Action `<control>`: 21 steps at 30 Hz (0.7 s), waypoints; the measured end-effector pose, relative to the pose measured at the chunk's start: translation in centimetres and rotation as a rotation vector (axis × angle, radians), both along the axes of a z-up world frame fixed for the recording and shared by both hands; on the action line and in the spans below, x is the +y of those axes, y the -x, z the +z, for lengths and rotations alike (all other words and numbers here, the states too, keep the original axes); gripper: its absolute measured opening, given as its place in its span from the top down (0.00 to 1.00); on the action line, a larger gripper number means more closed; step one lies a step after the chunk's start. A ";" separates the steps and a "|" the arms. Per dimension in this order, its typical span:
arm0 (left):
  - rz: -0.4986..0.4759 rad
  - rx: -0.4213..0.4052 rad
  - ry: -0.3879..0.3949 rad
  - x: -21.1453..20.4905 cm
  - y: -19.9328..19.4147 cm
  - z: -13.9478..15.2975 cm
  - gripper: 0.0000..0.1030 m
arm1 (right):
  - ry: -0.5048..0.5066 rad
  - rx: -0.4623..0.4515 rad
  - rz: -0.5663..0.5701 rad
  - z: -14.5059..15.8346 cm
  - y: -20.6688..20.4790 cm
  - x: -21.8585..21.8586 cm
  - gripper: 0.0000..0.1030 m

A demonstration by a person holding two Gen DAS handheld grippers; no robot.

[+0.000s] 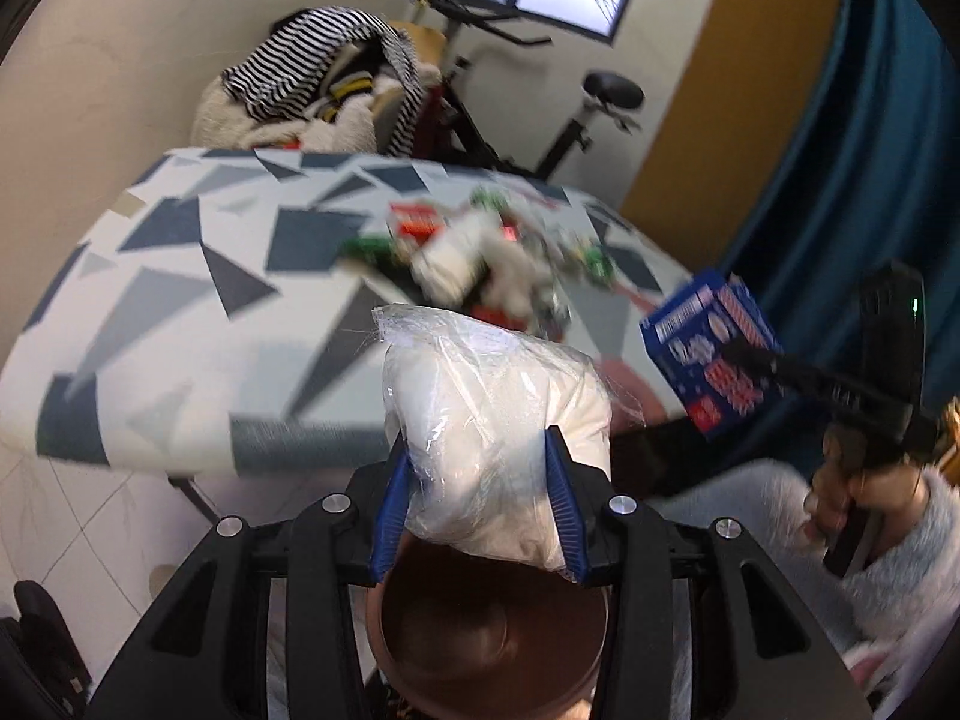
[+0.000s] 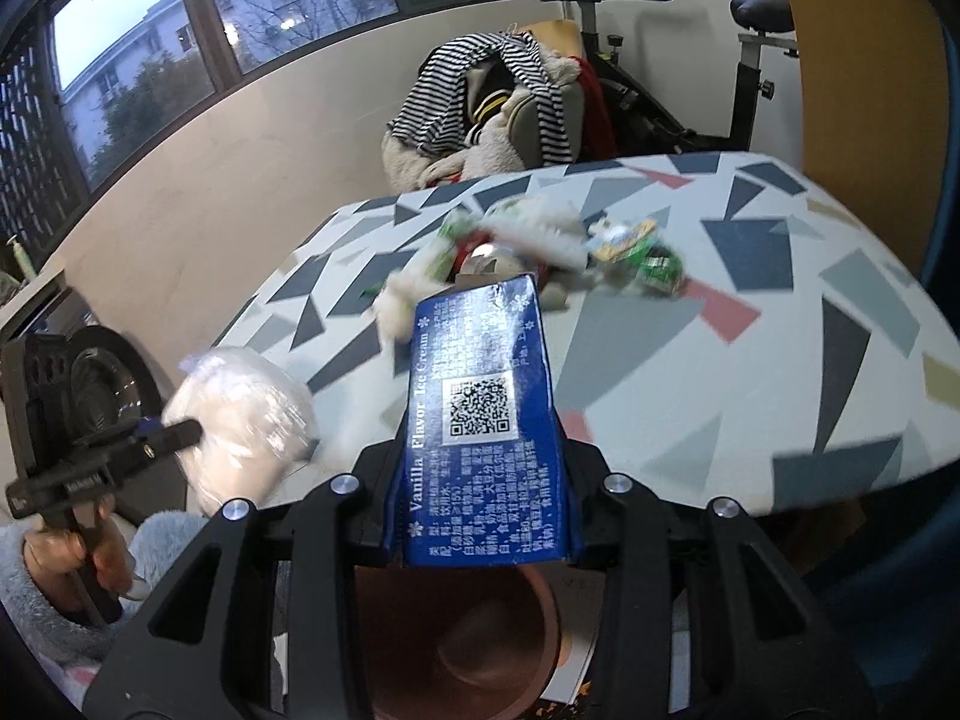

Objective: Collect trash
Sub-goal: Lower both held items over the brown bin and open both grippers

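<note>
My left gripper (image 1: 480,462) is shut on a clear plastic bag of white stuff (image 1: 492,414), held above a brown bin (image 1: 486,654) that sits below the fingers. My right gripper (image 2: 480,468) is shut on a blue ice cream box (image 2: 480,408), also over the brown bin (image 2: 480,648). From the left wrist view the right gripper (image 1: 762,360) shows at the right with the blue box (image 1: 714,354). The right wrist view catches the left gripper (image 2: 180,429) with the bag (image 2: 240,414) at the left. A blurred pile of wrappers and tissue (image 1: 498,258) lies on the table (image 1: 180,312).
Behind the table with its triangle-patterned cloth (image 2: 750,324) stand a chair heaped with clothes (image 2: 498,114) and an exercise bike (image 2: 744,60). A blue curtain (image 1: 852,180) hangs at the right. Hands in fluffy grey sleeves (image 1: 900,540) hold both tools. Tiled floor (image 1: 72,516) shows at lower left.
</note>
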State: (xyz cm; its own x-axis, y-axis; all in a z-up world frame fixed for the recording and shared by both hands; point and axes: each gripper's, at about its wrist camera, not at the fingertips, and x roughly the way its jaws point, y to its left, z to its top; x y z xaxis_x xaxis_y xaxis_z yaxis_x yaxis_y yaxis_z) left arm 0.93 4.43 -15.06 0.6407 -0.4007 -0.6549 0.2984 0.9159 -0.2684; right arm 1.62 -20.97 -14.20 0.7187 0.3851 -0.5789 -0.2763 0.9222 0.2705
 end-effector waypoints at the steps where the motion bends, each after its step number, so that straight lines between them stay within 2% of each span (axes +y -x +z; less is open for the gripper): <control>1: -0.010 0.016 -0.006 -0.3 0.5 -0.9 0.60 | -0.002 0.003 0.001 -0.2 0.2 0.1 0.61; 11: -0.071 0.111 -0.087 -2.5 1.6 -6.9 0.59 | -0.012 0.075 0.011 -4.6 2.5 1.3 0.61; 16: -0.093 0.170 -0.129 -3.6 0.8 -9.0 0.57 | 0.012 0.068 -0.039 -5.5 2.3 1.6 0.60; 21: -0.107 0.237 -0.126 -4.1 -0.5 -11.1 0.57 | -0.005 0.082 -0.048 -6.3 1.9 1.4 0.61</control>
